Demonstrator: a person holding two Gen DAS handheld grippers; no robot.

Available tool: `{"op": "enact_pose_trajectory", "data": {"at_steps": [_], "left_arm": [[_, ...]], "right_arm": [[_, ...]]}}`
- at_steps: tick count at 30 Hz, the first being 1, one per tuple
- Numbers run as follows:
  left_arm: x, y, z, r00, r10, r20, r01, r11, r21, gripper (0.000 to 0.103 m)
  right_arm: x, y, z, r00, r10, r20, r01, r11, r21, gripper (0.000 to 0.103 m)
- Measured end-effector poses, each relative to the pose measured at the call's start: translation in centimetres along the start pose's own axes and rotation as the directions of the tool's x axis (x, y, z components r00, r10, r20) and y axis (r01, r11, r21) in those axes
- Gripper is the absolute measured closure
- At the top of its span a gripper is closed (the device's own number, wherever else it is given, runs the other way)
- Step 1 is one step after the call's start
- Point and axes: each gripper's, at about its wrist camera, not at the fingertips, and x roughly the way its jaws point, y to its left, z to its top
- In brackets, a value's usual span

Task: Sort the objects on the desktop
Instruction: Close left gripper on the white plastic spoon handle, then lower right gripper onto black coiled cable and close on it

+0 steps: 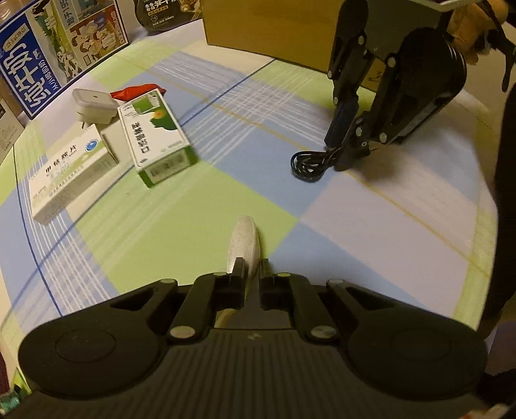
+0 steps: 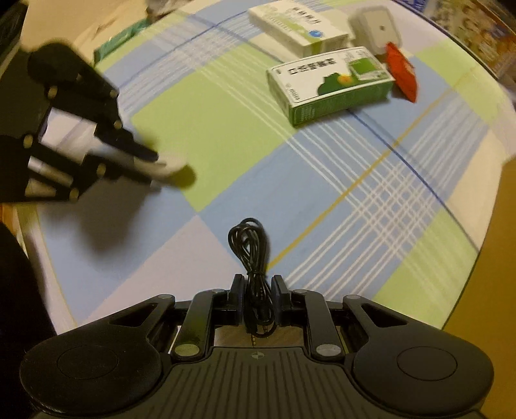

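I see a checked cloth [image 1: 371, 225] of green, blue and white over the surface; cartons [image 1: 61, 48] line its far edge beside a brown box [image 1: 274, 29]; mid-surface lie a green box [image 1: 154, 138], white box [image 1: 67, 174], charger [image 1: 95, 106] and red packet [image 1: 135, 90]; my left gripper [image 1: 250, 267] pinches a white spoon [image 1: 243, 238]; my right gripper [image 2: 257, 283] pinches a coiled black cable [image 2: 248, 245].

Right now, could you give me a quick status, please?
Left gripper shut on white spoon. Right gripper shut on black cable. Tablecloth ahead unobstructed.
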Motion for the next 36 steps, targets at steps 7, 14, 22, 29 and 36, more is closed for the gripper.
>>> {"op": "enact_pose_trajectory", "data": {"at_steps": [7,14,22,29,36], "left_arm": [[-1.5,-0.2,-0.5,0.999,-0.015,0.047,0.018,0.998,-0.063,0.075],[-0.3,0.6,-0.3,0.998,-0.040,0.038,0.041,0.998,-0.042,0.066],[1.0,0.6,-0.2,0.998,-0.053,0.015,0.053,0.998,0.041,0.066],[1.2,0.5,0.2,0.998,-0.066,0.005,0.066,0.995,0.076,0.058],[1.4,1.4,0.3,0.993,-0.115,-0.002,0.115,0.991,0.071,0.061]], "right_arm": [[1.2,-0.4,0.5,0.994,-0.021,0.110,0.011,0.996,0.087,0.048],[1.5,-0.7,0.0,0.978,0.005,0.210,-0.029,0.993,0.111,0.048],[2.7,0.7,0.7,0.970,-0.003,0.243,0.011,0.999,-0.032,0.048],[3.3,0.6,0.5,0.974,-0.013,0.225,0.023,0.999,-0.045,0.048],[3.5,0.9,0.6,0.974,-0.006,0.228,0.018,0.999,-0.050,0.048]]}}
